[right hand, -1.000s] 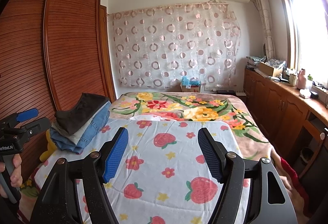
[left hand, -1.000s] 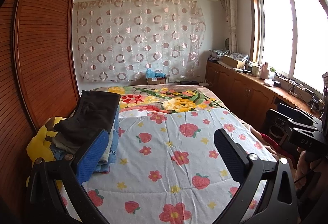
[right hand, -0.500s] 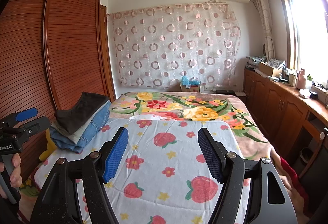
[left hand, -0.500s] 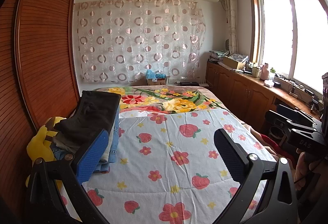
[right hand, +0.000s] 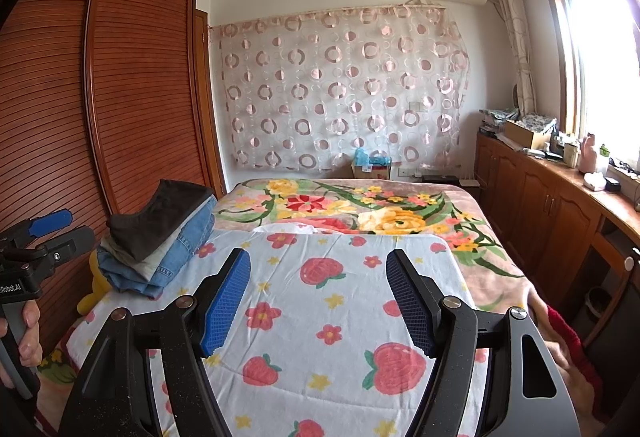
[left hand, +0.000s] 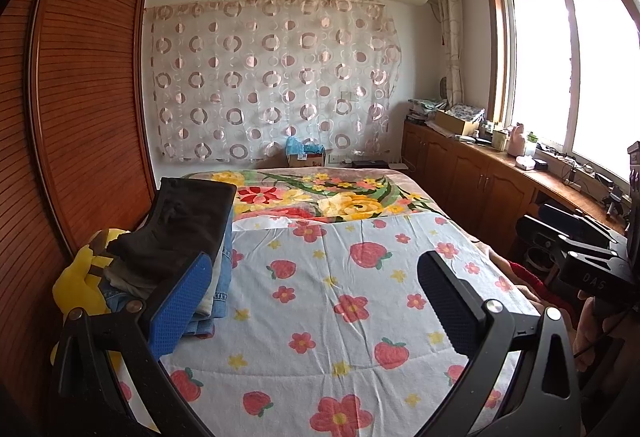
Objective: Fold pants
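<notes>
- The left tool [left hand: 316, 301] hovers above the bed [left hand: 344, 301], jaws wide apart with nothing between them.
- The right tool [right hand: 320, 293] is likewise spread and empty over the strawberry-print sheet [right hand: 320, 317].
- Folded pants [right hand: 160, 237] sit stacked at the bed's left edge, beside the wardrobe [right hand: 132, 97], partly on a yellow plush toy [left hand: 80, 277].

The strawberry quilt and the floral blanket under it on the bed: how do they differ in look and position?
The strawberry quilt is pale, with small strawberries and flowers; the floral blanket is pinkish, with large yellow and red blooms and green leaves. The quilt covers the near part of the bed; the blanket shows beyond it, toward the curtain, and along the window side. Both lie flat.
</notes>
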The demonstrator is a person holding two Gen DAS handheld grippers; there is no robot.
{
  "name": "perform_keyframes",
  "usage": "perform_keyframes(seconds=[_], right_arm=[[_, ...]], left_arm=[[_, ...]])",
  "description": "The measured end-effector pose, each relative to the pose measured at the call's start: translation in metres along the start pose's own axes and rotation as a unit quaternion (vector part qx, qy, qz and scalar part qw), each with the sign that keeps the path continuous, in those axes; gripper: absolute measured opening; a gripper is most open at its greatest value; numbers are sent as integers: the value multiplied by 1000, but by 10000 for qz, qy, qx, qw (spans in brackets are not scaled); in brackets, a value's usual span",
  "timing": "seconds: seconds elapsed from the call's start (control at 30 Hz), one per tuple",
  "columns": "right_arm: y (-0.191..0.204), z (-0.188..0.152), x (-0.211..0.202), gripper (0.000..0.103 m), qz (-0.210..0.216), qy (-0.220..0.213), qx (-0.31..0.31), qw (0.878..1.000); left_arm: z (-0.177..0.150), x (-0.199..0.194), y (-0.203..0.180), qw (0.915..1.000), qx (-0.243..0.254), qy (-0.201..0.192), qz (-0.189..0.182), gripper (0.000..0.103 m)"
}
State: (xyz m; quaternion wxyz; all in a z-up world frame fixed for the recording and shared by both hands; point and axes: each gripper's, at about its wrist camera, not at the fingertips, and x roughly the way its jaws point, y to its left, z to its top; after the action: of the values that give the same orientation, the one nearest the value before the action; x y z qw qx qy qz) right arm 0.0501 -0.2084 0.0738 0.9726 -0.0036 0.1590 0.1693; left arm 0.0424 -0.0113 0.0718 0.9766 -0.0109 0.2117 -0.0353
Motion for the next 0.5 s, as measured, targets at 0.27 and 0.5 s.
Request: perform_keyframes(seconds=[0.27,0.5], right_arm=[[0,0,0,72,-2,-2,-4,10000],[-1,0,0,72,4,1,-1,10000]], left_arm=[[-1,0,1,10000,3,3,-2,103],[-1,1,1,10000,-3,2,-7,103]])
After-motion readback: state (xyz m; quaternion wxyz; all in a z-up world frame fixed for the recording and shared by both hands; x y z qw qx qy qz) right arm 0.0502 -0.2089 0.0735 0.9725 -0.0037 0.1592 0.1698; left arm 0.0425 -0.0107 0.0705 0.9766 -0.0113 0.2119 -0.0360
